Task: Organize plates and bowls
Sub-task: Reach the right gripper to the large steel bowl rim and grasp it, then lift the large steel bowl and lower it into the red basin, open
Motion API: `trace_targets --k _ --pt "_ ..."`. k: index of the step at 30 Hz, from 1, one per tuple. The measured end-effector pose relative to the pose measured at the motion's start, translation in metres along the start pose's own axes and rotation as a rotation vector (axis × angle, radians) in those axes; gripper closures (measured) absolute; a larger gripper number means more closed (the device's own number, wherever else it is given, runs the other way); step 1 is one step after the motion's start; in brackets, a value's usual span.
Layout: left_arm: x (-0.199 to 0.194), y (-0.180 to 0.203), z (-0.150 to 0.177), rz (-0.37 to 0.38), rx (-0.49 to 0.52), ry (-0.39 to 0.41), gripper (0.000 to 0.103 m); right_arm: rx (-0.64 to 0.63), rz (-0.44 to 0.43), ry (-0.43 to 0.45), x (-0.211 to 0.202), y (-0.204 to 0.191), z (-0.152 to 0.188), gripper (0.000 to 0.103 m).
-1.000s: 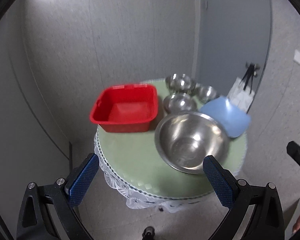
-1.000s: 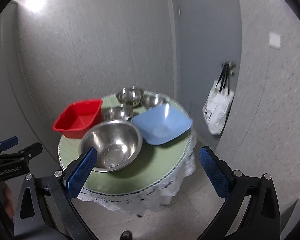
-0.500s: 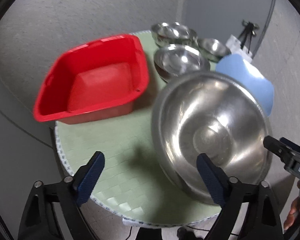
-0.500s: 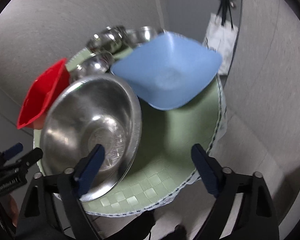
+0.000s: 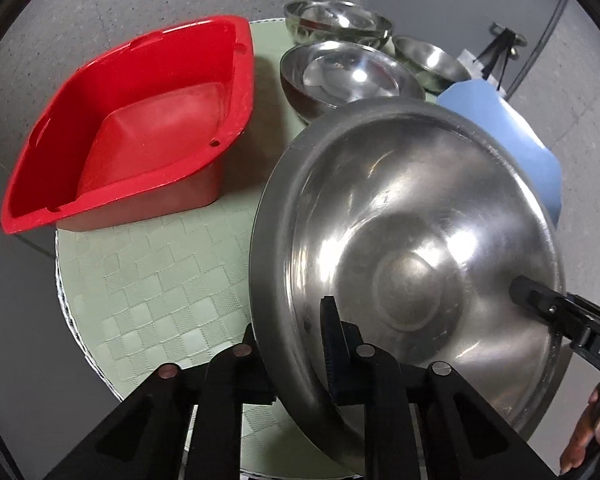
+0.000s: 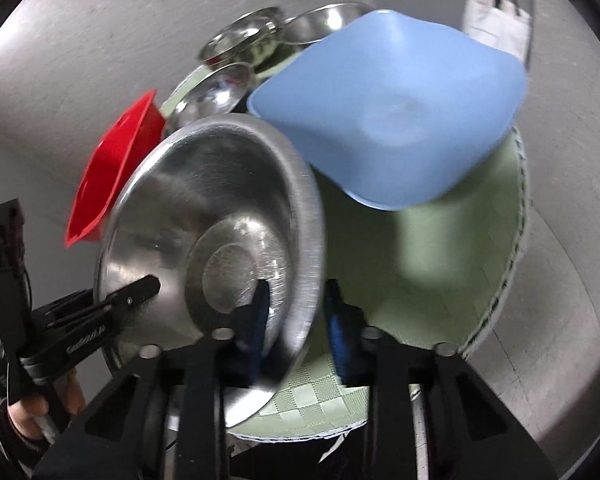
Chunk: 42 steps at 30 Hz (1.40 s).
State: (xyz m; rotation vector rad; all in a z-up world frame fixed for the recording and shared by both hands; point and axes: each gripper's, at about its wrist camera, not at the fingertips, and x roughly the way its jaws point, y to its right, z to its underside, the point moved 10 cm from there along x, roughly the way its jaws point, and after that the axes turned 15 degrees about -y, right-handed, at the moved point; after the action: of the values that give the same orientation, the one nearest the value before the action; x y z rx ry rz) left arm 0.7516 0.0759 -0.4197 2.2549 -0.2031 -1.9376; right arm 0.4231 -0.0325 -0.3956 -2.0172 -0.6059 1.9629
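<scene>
The big steel bowl [image 5: 411, 248] sits on the near part of the round counter [image 5: 148, 280], tilted, and both my grippers have it by the rim. My left gripper [image 5: 296, 344] is pinched on the bowl's near-left rim: one blue-padded finger [image 5: 329, 344] lies inside the bowl against its wall, the other is outside and mostly hidden behind the rim. My right gripper [image 6: 296, 320] straddles the rim on the opposite side, one finger [image 6: 256, 320] inside and one outside, the wall between them; this view is motion-blurred, so I cannot tell whether the pads press fully onto the metal. Each gripper shows in the other's view, reaching over the bowl's edge into it.

Just left of the big bowl stands the red tub [image 5: 140, 120], on the counter's left edge and overhanging it. Beyond the bowl, towards the far side, are three smaller steel bowls: a middle one [image 5: 347, 72] close behind the big bowl's far rim, one [image 5: 335, 20] further back, and one [image 5: 431, 60] to the right of those. The blue bowl [image 6: 395, 116], square-ish with rounded corners, is on the far right, its near-left corner overlapping the big bowl's rim in the right wrist view. A white bag [image 6: 495, 8] hangs beyond the counter by the wall.
</scene>
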Motion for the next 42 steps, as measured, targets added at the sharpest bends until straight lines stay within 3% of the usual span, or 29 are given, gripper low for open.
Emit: trace_targets --k 3,7,13,19,25,30,35,42 --pt "-0.003 0.013 0.008 0.02 -0.029 0.022 0.09 -0.029 -0.006 -0.009 -0.002 0.001 0.0 0.084" --pt "-0.021 0.027 0.045 0.058 -0.049 0.068 0.09 -0.07 -0.014 0.002 -0.016 0.0 0.0 0.083" --pt "-0.083 0.03 0.072 0.085 -0.051 0.16 0.09 -0.133 -0.02 0.081 -0.06 -0.021 -0.009 0.083" --pt "-0.159 -0.01 0.083 0.081 -0.083 0.262 0.09 -0.218 -0.037 0.146 -0.083 -0.073 -0.038 0.083" --pt "-0.217 -0.079 0.086 0.029 -0.131 0.316 0.09 -0.282 -0.077 0.153 -0.065 -0.143 -0.073 0.083" --pt "-0.244 -0.148 0.082 0.008 -0.165 0.299 0.09 -0.291 -0.1 0.121 -0.029 -0.194 -0.099 0.083" --pt "-0.256 -0.193 0.074 0.004 -0.156 0.248 0.09 -0.258 -0.089 0.08 0.015 -0.226 -0.123 0.082" --pt "-0.25 -0.213 0.08 0.004 -0.112 0.144 0.09 -0.186 -0.036 0.021 0.06 -0.227 -0.141 0.082"
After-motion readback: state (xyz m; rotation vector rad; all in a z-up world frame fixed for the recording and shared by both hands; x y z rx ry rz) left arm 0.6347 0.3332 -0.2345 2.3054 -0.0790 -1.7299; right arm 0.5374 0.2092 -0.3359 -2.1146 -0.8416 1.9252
